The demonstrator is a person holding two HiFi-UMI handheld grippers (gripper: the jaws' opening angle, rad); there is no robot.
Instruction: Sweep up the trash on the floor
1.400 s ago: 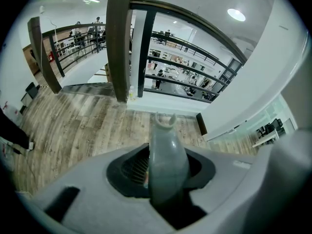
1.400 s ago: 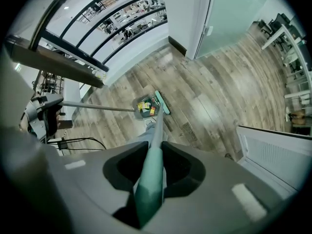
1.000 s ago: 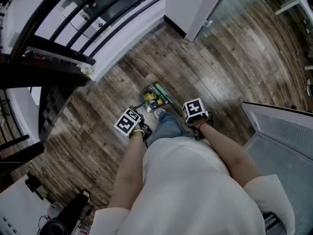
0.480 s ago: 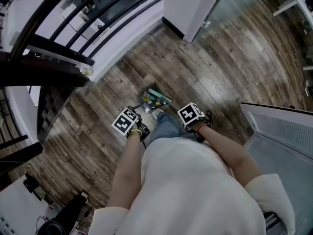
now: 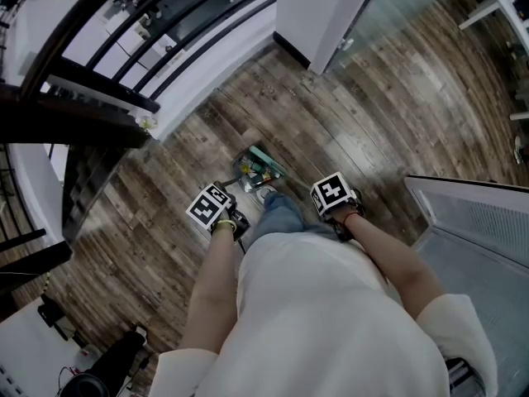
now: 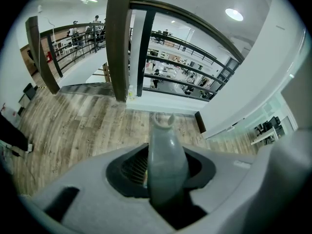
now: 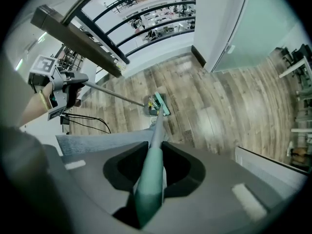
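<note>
On the wood floor ahead of my feet lies a dustpan (image 5: pixel 246 174) with colourful trash (image 5: pixel 251 168) in it, and a teal broom head (image 5: pixel 268 160) rests against its far side. My left gripper (image 5: pixel 225 218) is shut on the grey dustpan handle (image 6: pixel 165 152), whose top end sticks up between the jaws. My right gripper (image 5: pixel 340 213) is shut on the teal broom handle (image 7: pixel 150 177), which runs down to the broom head (image 7: pixel 161 105). The right gripper view also shows the left gripper (image 7: pixel 57 87) and its thin pole reaching the dustpan (image 7: pixel 152 106).
A black railing (image 5: pixel 124 52) over a white ledge runs along the far left. A white pillar (image 5: pixel 318 11) and glass wall stand ahead. A white grilled panel (image 5: pixel 483 222) sits at my right. Cables and dark gear (image 5: pixel 99 362) lie at lower left.
The right gripper swung a little left, then back right, with the broom handle. The left gripper drifted slightly left. Broom head and dustpan stay together on the floor.
</note>
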